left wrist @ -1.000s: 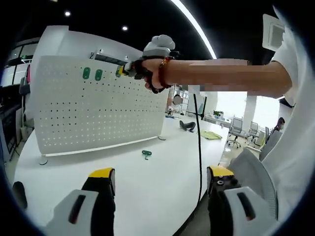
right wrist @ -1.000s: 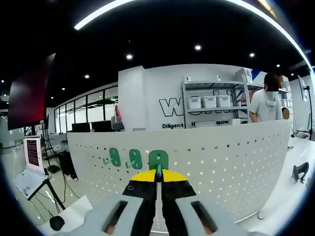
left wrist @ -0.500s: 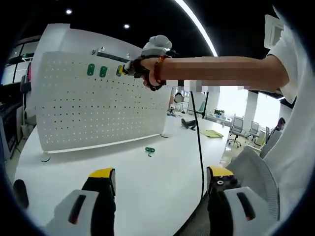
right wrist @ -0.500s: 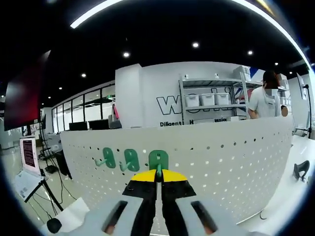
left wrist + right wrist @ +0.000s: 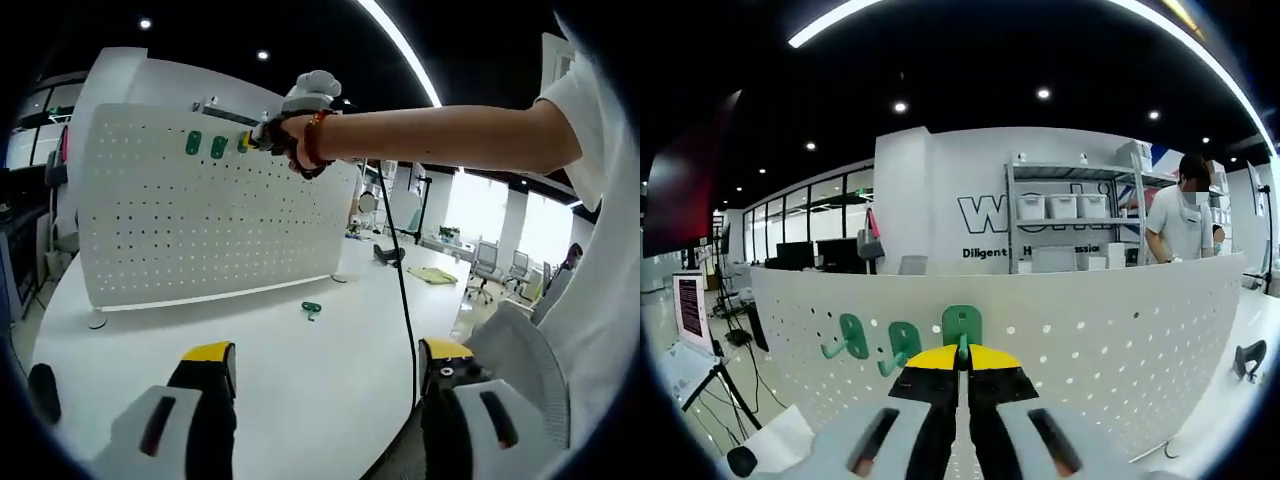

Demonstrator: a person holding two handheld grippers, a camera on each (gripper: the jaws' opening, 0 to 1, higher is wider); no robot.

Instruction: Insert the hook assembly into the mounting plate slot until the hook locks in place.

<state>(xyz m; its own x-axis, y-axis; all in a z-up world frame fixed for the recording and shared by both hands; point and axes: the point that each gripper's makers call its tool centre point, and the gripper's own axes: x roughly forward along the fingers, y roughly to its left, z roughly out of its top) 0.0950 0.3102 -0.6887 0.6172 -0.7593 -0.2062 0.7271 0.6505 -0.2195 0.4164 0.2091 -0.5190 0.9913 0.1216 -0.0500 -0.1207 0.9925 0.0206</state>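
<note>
- Hook [image 5: 962,325], green, sits pinched between the pressed-together jaws of the right gripper [image 5: 962,357]; its flat plate rests against the upper part of the white pegboard [image 5: 1110,330].
- Two more green hooks [image 5: 878,340] hang on the pegboard just to the left of the held one in the right gripper view, near the top edge.
- Pegboard stands upright on the white bench [image 5: 300,370]; in the left gripper view the same two green hooks [image 5: 205,145] show near its top.
- Right gripper seen from the left gripper view [image 5: 262,139]: held up at the board's top edge by the person's outstretched hand [image 5: 292,142], a red bead bracelet [image 5: 311,140] at the wrist.
- Left gripper [image 5: 325,365] is low over the bench, jaws spread wide, nothing between them.
- Loose green hook [image 5: 312,310] lies on the bench in front of the pegboard, well apart from both grippers.
- Black cable [image 5: 405,290] hangs down from the raised arm.
- Behind the board: shelving with white bins [image 5: 1065,207], and a person in a white shirt [image 5: 1185,220].
</note>
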